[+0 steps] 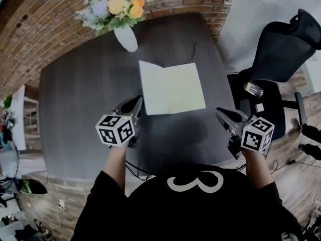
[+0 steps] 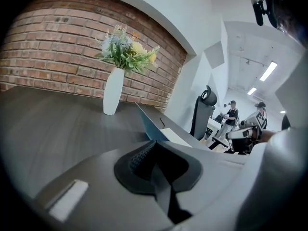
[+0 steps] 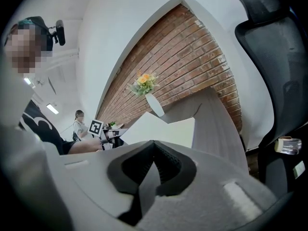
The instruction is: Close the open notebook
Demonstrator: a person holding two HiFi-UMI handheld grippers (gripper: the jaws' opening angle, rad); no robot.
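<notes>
Left tool (image 1: 135,103) and right tool (image 1: 220,113), ribbed jaws together and empty, flank the flat, open cream notebook (image 1: 172,88) on the grey woodgrain tabletop (image 1: 80,94).

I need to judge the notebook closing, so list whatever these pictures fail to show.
Notebook pages: any writing is too small and washed out in the head view.
Notebook's near part: hidden behind the left gripper and the right gripper in their own views.
Thin dark thing on the table: too small to name.

This is looking like an office: a black office chair (image 1: 288,46) is standing beside a dark desk (image 1: 80,104), and strip lights (image 2: 268,71) are shining overhead.
</notes>
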